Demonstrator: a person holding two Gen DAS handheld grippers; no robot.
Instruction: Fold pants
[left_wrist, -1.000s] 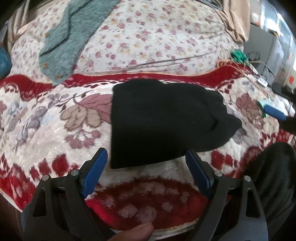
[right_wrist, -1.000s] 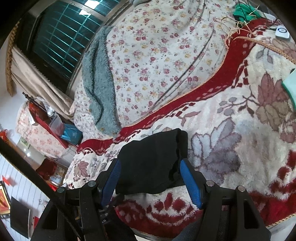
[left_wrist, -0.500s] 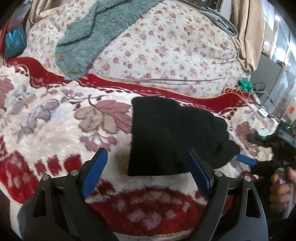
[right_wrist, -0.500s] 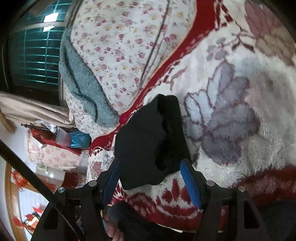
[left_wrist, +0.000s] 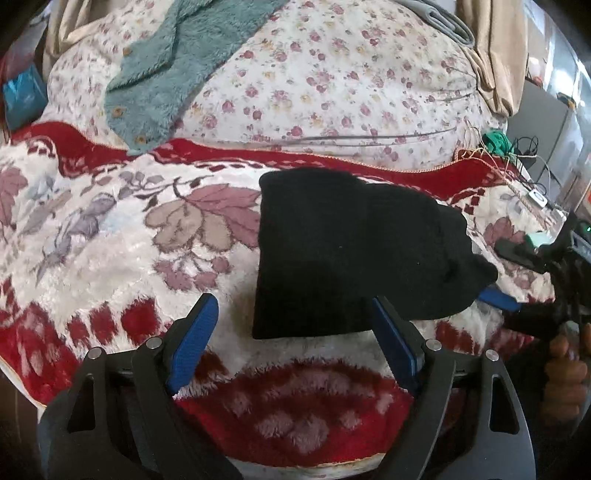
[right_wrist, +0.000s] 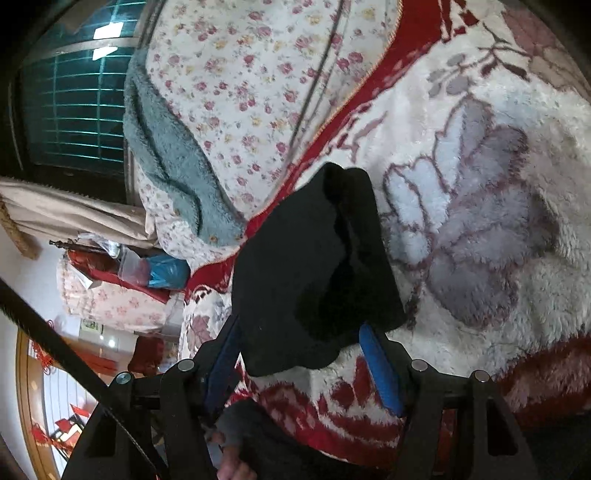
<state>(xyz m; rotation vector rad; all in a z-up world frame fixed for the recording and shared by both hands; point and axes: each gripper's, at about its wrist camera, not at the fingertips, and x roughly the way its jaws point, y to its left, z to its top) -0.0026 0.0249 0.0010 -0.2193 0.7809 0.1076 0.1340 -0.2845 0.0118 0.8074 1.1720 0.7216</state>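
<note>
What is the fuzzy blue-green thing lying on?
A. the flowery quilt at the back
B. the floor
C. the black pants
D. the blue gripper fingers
A: the fuzzy teal garment is draped over the small-flowered quilt behind the red-and-white blanket, well apart from the folded black pants and both grippers.
</note>
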